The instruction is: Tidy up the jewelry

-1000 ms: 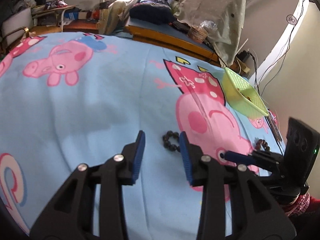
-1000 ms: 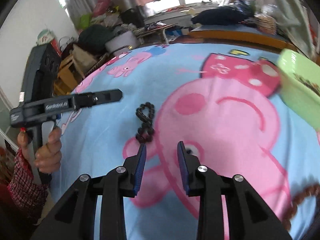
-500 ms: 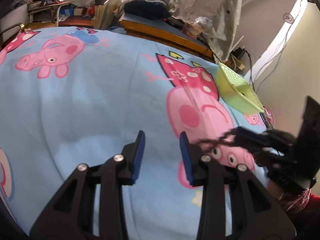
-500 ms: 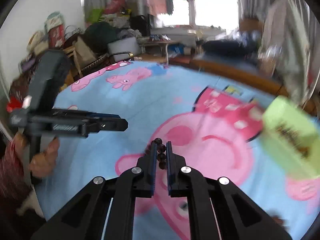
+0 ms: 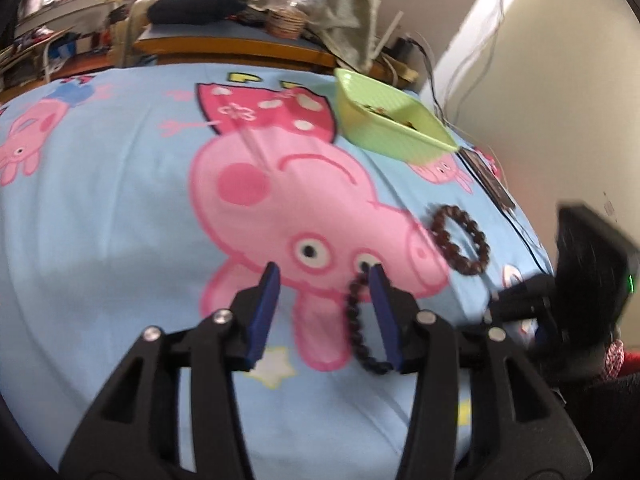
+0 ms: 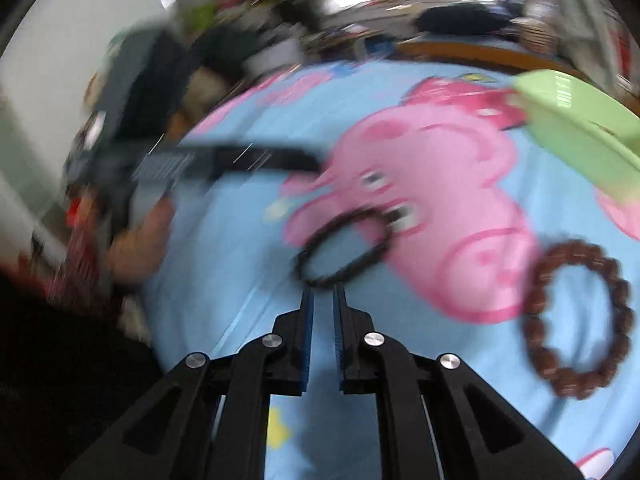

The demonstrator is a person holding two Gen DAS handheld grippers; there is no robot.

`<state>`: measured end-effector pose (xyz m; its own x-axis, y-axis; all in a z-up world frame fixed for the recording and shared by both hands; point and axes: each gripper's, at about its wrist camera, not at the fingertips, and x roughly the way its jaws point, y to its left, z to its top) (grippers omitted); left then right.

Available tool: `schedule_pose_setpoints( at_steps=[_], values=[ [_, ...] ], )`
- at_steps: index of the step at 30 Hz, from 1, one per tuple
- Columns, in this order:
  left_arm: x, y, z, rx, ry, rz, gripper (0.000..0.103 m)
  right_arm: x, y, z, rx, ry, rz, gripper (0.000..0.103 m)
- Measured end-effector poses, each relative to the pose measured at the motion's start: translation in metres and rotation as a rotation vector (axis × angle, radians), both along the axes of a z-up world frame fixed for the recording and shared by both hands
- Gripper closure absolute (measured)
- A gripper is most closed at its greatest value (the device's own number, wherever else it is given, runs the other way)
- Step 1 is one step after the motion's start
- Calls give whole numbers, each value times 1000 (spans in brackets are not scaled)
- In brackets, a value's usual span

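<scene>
My right gripper (image 6: pixel 323 292) sits low centre in its own view, pads drawn together on the near edge of a black bead bracelet (image 6: pixel 344 248). The loop fans out ahead of the tips, over the pink pig printed on the blue bedsheet (image 6: pixel 224 248). The frame is smeared with motion, so I cannot make out the exact bead that is pinched.

In the left wrist view that bracelet (image 5: pixel 360 320) appears as a narrow dark loop running between my left gripper's (image 5: pixel 324 276) pads, close against the right-hand pad. From here I cannot tell whether it touches that pad. The left jaws are spreading, with a wide gap to the other pad; nothing is pressed between them.

A brown bead bracelet (image 5: pixel 460 240) lies flat on the sheet at right of centre in the left view, and at lower right in the right view, apart from both claws.

A green basket (image 5: pixel 388 128) rests on the sheet toward the upper right, with some small dark pieces inside, too small to identify.

The hand (image 6: pixel 136 244) holding the left tool shows blurred at the left edge of the right view.
</scene>
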<state>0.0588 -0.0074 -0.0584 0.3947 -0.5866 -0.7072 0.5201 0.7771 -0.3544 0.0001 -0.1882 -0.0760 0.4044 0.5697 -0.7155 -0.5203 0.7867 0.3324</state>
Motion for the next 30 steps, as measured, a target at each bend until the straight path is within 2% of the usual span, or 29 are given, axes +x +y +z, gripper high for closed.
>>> schedule_pose_setpoints(
  at_steps=[2, 4, 7, 11, 13, 15, 17, 22, 25, 30],
  values=[
    [-7, -7, 1, 11, -15, -13, 59, 13, -10, 0, -1, -2, -96, 103],
    [-13, -13, 0, 54, -42, -15, 59, 22, -14, -3, 1, -3, -132, 103],
    [-20, -22, -8, 132, -58, -14, 59, 32, -9, -7, 4, -4, -146, 103],
    [-25, -24, -16, 153, -44, -28, 59, 37, -7, -4, 6, -19, -138, 103],
    [-27, -27, -18, 183, -58, -23, 62, 35, -4, -4, 11, -31, -142, 103],
    [-26, -30, -23, 231, -73, -13, 74, 33, -4, -3, 7, -35, -147, 103],
    [-28, -32, -23, 251, -98, -14, 75, 34, -2, -1, 6, -44, -149, 103],
    [-29, -34, -24, 247, -112, -28, 93, 37, 11, 2, -45, -73, -129, 103],
    [-28, -34, -24, 237, -109, -29, 94, 37, 19, -10, -127, -78, -123, 103],
    [-25, -32, -24, 201, -83, -27, 94, 27, 5, -11, -98, -74, -147, 103]
  ],
)
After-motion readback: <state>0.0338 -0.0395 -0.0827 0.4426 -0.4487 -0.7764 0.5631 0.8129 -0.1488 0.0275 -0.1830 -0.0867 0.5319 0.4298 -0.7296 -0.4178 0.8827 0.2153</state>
